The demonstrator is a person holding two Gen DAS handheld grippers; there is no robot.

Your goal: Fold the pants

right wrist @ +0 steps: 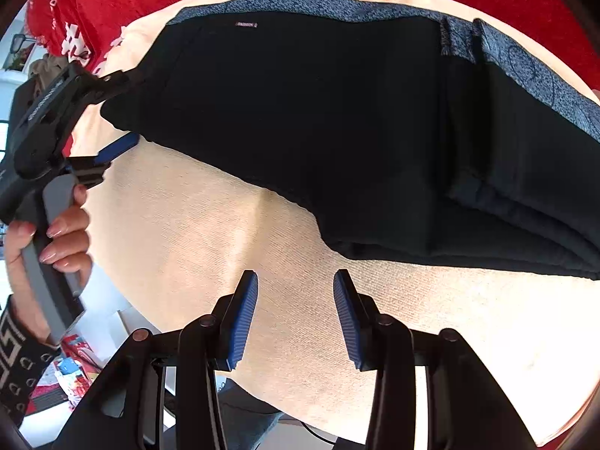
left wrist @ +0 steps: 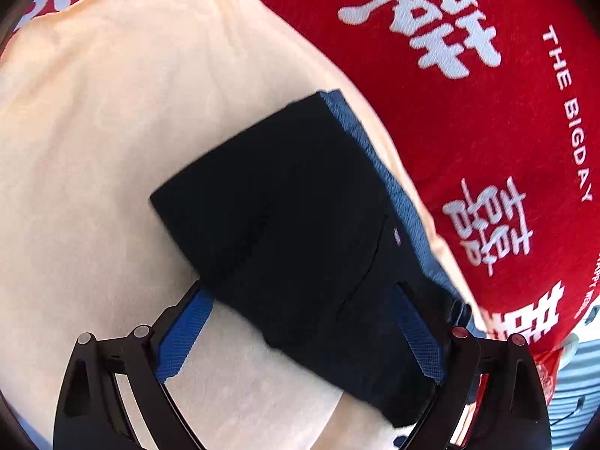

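pants [left wrist: 296, 225]: black, folded into a thick stack, lying on the cream cloth; blue-grey speckled waistband strip along the stack's far edge; small label tag near that strip in both views.
pants in right view [right wrist: 337, 123]: layered fold edges show on the side of the stack nearest the right hand-held gripper; stack is several layers thick.
cream cloth [left wrist: 112, 131]: spread under the pants, covers the red blanket; bare cloth all round the near side of the pants.
red blanket [left wrist: 468, 112]: beyond the pants' waistband edge, white characters and "THE BIGDAY" print.
left hand-held gripper [left wrist: 303, 322]: jaws spread wide, one blue pad on each side of a corner of the pants; far finger hidden by the cloth, so whether it lies above or below the stack cannot be told; nothing pinched.
left hand-held gripper, right view [right wrist: 116, 112]: at the pants' left end, lower blue pad just under the edge, person's hand [right wrist: 56, 240] on its grey grip.
right hand-held gripper [right wrist: 296, 315]: released, pads apart, over bare cream cloth near the pants' front edge, not touching the pants.
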